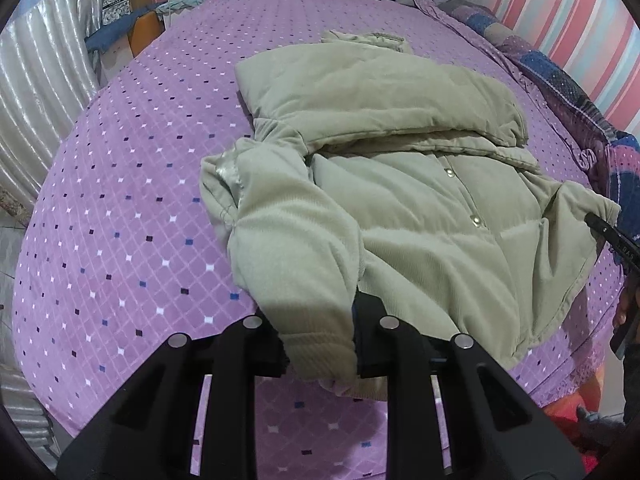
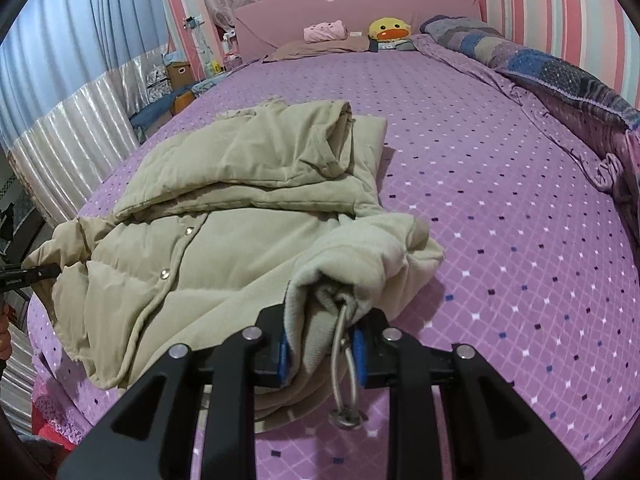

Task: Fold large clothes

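Observation:
A pale green padded jacket (image 1: 400, 184) lies front up on the purple bedspread (image 1: 140, 200), its upper part folded down over the snap-button front. My left gripper (image 1: 320, 348) is shut on the jacket's left corner near the bed's front edge. My right gripper (image 2: 320, 356) is shut on the jacket's other hem corner (image 2: 312, 336), where a grey drawstring loop (image 2: 344, 376) with a toggle hangs down. The jacket (image 2: 224, 216) fills the left half of the right wrist view. Each gripper's tip shows at the edge of the other's view.
The bedspread (image 2: 500, 200) is bare to the right of the jacket. A patchwork quilt (image 2: 560, 76) is bunched along the striped wall. A yellow duck plush (image 2: 390, 30) and pink plush (image 2: 324, 32) sit by the headboard. Boxes and curtains stand left of the bed.

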Available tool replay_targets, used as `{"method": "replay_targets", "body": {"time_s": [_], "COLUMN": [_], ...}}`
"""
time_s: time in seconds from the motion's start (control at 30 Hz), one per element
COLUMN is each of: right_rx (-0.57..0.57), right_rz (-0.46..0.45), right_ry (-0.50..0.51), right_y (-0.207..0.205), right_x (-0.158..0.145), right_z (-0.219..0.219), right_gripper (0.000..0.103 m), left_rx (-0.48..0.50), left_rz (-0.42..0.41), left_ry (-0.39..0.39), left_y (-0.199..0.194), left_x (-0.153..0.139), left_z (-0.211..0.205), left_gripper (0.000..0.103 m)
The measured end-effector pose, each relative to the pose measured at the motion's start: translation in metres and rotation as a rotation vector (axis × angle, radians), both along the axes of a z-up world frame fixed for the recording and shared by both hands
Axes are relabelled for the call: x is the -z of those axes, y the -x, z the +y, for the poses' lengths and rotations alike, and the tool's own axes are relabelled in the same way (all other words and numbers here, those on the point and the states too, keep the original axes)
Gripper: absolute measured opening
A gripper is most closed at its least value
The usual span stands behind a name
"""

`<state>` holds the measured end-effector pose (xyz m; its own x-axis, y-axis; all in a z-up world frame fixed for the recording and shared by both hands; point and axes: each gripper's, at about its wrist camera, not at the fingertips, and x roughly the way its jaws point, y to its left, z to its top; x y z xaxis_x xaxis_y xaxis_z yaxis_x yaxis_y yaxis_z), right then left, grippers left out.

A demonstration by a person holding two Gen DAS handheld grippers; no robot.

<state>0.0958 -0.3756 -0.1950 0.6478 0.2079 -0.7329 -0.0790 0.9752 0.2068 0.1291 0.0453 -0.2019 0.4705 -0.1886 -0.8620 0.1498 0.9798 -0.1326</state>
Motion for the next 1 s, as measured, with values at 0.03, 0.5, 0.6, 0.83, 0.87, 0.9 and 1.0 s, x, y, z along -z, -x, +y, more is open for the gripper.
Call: {"method": "replay_targets", "body": {"time_s": [0.03,0.5,0.6,0.83,0.87,0.9,1.0], "right_rx": [0.001,0.063,0.092,0.14,0.153,0.161,0.198], "right_rz": [0.001,-0.074,-0.103,-0.126,-0.122,-0.118,-0.095], "right_ry": [0.002,-0.192,-0.231,-0.251,-0.241,-0.233,-0.219], "right_y": [-0.001,-0.049,-0.066,-0.121,-0.134,-0.145,-0.189], "right_x": [0.0,-0.047,-0.068,-0.113,-0.119,-0.122,-0.13], "right_z": [0.0,-0.022,-0.032,-0.045,-0.046,-0.045,-0.045], "right_gripper": [0.024,0.023,0.023,0.023,0.023,0.023,0.023], "left_rx": [-0.003,-0.034,-0.053,-0.136,-0.152,-0.168,-0.209], "left_rz": [-0.001,-0.055,-0.083,-0.106,-0.104,-0.095,-0.072], "left_ry": [-0.001,0.223,0.262,0.317,0.316,0.321,0.31], "left_y": [-0.002,-0.055,-0.076,-0.129,-0.138,-0.15,-0.196], "left_x": [0.0,-0.061,-0.086,-0.125,-0.127,-0.128,-0.132], "left_z": [0.0,0.024,0.032,0.056,0.058,0.06,0.064], "left_gripper": [0.02,0.02,0.02,0.02,0.02,0.02,0.02]}}
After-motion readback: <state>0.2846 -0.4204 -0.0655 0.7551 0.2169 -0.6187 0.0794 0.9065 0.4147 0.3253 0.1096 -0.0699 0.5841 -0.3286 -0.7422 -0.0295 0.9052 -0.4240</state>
